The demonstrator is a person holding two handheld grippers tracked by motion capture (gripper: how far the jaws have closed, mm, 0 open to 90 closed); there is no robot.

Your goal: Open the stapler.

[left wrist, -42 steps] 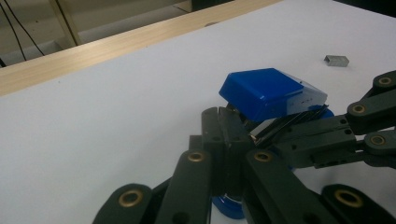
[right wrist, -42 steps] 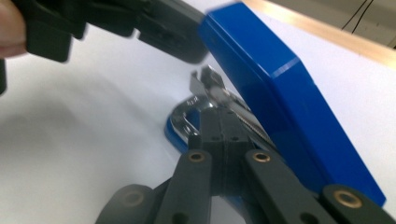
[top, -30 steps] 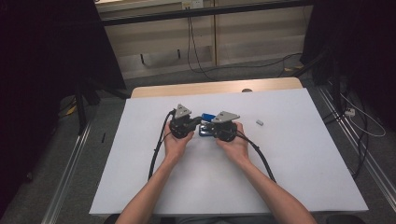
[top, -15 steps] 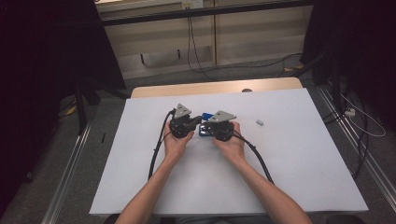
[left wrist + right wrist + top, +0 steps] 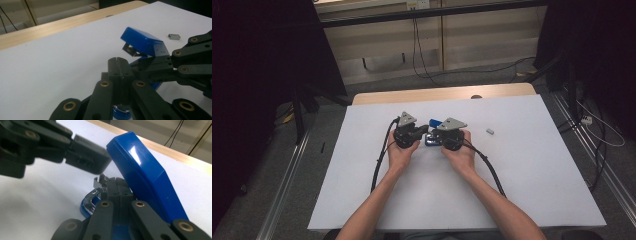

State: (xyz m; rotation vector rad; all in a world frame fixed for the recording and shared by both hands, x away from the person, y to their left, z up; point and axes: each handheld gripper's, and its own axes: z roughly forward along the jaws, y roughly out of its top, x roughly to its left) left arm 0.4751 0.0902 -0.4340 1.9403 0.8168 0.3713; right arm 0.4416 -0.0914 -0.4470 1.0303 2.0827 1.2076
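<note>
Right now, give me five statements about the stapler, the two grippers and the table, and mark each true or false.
1. The blue stapler has its top swung up and open. True.
2. The left gripper has its jaws spread wide. False: they are shut, meeting at the tips.
3. A small grey block of staples lies on the white sheet, off to the right of the hands. True.
4. The stapler is red. False: it is blue.
5. The right gripper hangs over the far wooden edge of the table. False: it is at the stapler, over the white sheet, close beside the left gripper.
</note>
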